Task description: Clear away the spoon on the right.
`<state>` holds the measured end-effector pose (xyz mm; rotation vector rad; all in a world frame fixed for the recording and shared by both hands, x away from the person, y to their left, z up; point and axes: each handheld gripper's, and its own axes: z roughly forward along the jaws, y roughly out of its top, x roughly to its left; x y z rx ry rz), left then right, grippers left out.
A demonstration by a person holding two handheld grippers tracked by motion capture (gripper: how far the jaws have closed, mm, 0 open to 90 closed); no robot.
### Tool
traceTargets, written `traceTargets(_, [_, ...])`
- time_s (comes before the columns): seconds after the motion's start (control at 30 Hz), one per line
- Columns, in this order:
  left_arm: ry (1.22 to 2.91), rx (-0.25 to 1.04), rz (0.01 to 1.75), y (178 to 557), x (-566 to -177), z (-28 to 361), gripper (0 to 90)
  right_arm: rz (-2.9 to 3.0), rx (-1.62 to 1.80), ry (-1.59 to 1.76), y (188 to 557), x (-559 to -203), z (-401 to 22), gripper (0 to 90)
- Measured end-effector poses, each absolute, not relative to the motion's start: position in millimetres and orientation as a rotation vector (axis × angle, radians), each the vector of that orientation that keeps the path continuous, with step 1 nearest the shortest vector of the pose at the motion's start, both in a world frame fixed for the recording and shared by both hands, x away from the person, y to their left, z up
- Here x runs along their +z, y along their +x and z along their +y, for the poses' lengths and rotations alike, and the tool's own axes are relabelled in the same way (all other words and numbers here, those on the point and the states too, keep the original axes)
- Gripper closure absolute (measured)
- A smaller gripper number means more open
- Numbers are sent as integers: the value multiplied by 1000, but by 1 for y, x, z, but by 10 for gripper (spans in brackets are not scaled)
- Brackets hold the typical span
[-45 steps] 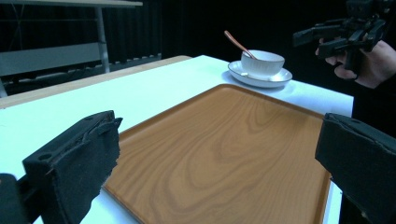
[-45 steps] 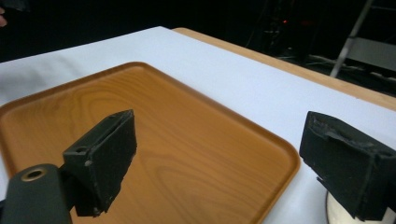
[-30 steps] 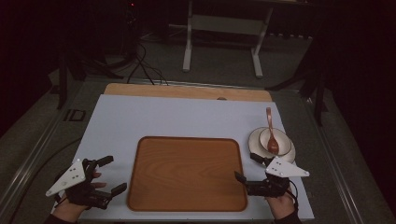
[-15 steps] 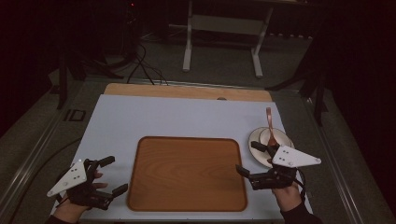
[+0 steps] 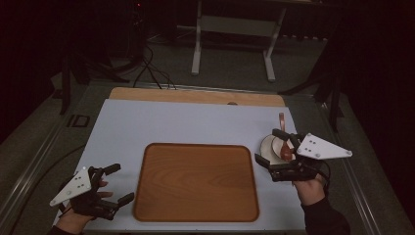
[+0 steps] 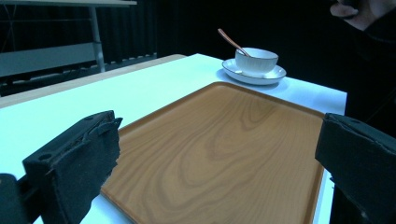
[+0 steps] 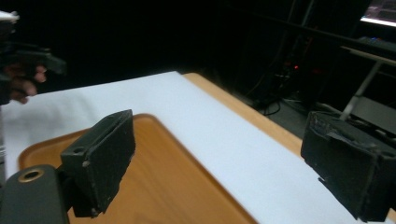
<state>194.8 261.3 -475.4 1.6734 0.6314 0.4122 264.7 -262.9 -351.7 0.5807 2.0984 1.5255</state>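
Note:
A white bowl (image 5: 273, 148) with a brown spoon (image 5: 282, 120) in it stands on a saucer at the table's right side. In the left gripper view, bowl (image 6: 256, 60), spoon (image 6: 232, 42) and saucer (image 6: 252, 77) stand beyond the wooden tray (image 6: 224, 154). My right gripper (image 5: 268, 145) hangs open over the near side of the bowl, pointing left, with nothing between its jaws; its own view looks across the tray (image 7: 154, 186). My left gripper (image 5: 121, 182) rests open at the front left, just left of the tray (image 5: 195, 196).
The tray lies empty in the middle of the white table top (image 5: 195, 125). A wooden strip (image 5: 195, 96) runs along the far edge. Beyond the table stand a metal frame (image 5: 235, 29) and cables (image 5: 147, 68) on the floor.
My right gripper has risen and moved to the right and forward, from beside the tray's corner to over the bowl and saucer. The left gripper has hardly moved.

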Motion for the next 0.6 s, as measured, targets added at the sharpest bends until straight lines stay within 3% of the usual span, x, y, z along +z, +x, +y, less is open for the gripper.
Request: traceTargets(0.6, [1678, 414, 621, 195, -475, 261, 0, 2044, 1469, 713, 316, -348, -280, 99])
